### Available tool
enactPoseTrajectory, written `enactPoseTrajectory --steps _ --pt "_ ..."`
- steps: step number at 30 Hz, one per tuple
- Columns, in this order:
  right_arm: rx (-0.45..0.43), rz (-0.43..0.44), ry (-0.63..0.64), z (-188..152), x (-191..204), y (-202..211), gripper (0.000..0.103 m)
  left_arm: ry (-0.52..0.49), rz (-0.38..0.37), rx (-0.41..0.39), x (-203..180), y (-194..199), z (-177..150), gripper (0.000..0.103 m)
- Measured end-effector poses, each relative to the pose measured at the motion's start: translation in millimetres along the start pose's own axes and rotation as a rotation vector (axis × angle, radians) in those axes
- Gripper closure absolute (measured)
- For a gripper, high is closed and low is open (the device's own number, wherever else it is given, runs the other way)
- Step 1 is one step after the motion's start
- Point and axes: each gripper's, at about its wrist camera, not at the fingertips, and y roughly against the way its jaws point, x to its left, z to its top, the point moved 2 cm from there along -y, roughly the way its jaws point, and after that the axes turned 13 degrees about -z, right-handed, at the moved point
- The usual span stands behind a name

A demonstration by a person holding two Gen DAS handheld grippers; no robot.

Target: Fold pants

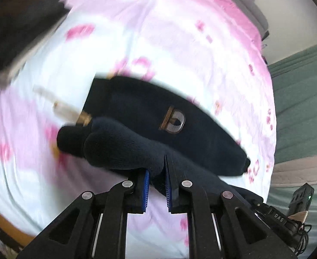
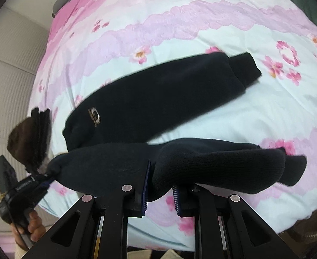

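Dark navy pants (image 1: pixel 149 116) with a gold logo (image 1: pixel 173 119) lie on a pink floral bed sheet (image 1: pixel 93 43). My left gripper (image 1: pixel 157 168) is shut on a raised fold of the pants, with a drawstring tip (image 1: pixel 83 118) sticking out to the left. In the right wrist view the pants (image 2: pixel 158 95) stretch across the bed to a ribbed cuff (image 2: pixel 247 69). My right gripper (image 2: pixel 161 179) is shut on a lifted edge of the pants near the front. The left gripper (image 2: pixel 43 182) shows at the left, holding the other end of that lifted edge.
The bed sheet (image 2: pixel 223 21) fills most of both views. A green cloth (image 1: pixel 303 112) lies to the right of the bed in the left wrist view. A beige ribbed surface (image 2: pixel 9 69) stands left of the bed. A dark brown item (image 2: pixel 28 138) lies at the bed's left edge.
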Motion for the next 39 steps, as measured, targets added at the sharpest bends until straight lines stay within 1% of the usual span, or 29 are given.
enactPoseTrajectory --steps 3,5,9,11,15,19,23,24,25,26,27,28,29,30,31,33,36,39 --pt "-0.014 0.028 -0.009 32.9 2.7 -1.1 0.083 -0.036 0.048 0.003 -11.0 -20.1 30.0 0.089" --pt "-0.006 0.030 -0.010 56.0 7.1 -6.4 0.083 -0.054 0.081 0.009 -13.4 -35.9 42.0 0.089" --pt "0.033 0.007 -0.007 105.0 15.3 -36.0 0.083 -0.070 0.123 0.023 -12.2 -67.4 67.2 0.089" --pt "0.048 -0.008 0.007 121.1 19.7 -53.7 0.083 -0.073 0.146 0.045 -9.6 -83.2 79.3 0.089" --pt "0.090 -0.028 -0.004 140.2 21.2 -83.3 0.083 -0.068 0.167 0.067 -4.4 -103.4 94.8 0.089" --pt "0.104 -0.033 -0.001 156.4 24.6 -99.3 0.084 -0.022 0.172 0.096 3.9 -116.3 104.3 0.089" --pt "0.159 -0.054 0.016 167.4 29.4 -116.9 0.083 -0.010 0.185 0.127 4.8 -122.7 110.9 0.086" --pt "0.167 -0.052 0.011 169.0 29.0 -120.0 0.082 -0.016 0.192 0.137 3.0 -122.5 112.2 0.085" --pt "0.174 -0.047 0.001 170.1 28.4 -121.1 0.077 -0.016 0.194 0.144 1.7 -121.9 113.0 0.084" --pt "0.176 -0.043 -0.007 170.8 28.0 -120.3 0.071 -0.004 0.187 0.148 1.2 -119.8 114.0 0.082" --pt "0.171 -0.042 -0.009 171.3 28.6 -117.8 0.066 0.016 0.170 0.146 1.8 -116.3 115.9 0.075" --pt "0.147 -0.047 -0.002 173.3 30.9 -112.3 0.051 0.031 0.155 0.139 2.6 -113.4 118.7 0.069" --pt "0.117 -0.060 0.009 175.8 33.8 -106.2 0.039 0.052 0.125 0.112 3.0 -104.1 122.1 0.052" --pt "0.077 -0.076 0.024 178.0 36.7 -96.4 0.037 0.063 0.102 0.084 2.8 -96.0 125.1 0.042" --pt "0.035 -0.085 0.044 179.8 40.6 -84.7 0.037 0.065 0.088 0.055 1.8 -87.0 128.6 0.042" --pt "-0.023 -0.088 0.083 183.2 47.8 -64.7 0.037 0.036 0.104 0.014 -1.3 -71.3 133.6 0.041" --pt "-0.100 -0.101 0.121 179.2 55.2 -34.5 0.036 -0.089 0.169 -0.046 -5.8 -42.1 136.7 0.041" --pt "-0.155 -0.111 0.170 157.1 64.4 -13.6 0.036 -0.184 0.214 -0.060 2.0 -21.5 130.0 0.041"
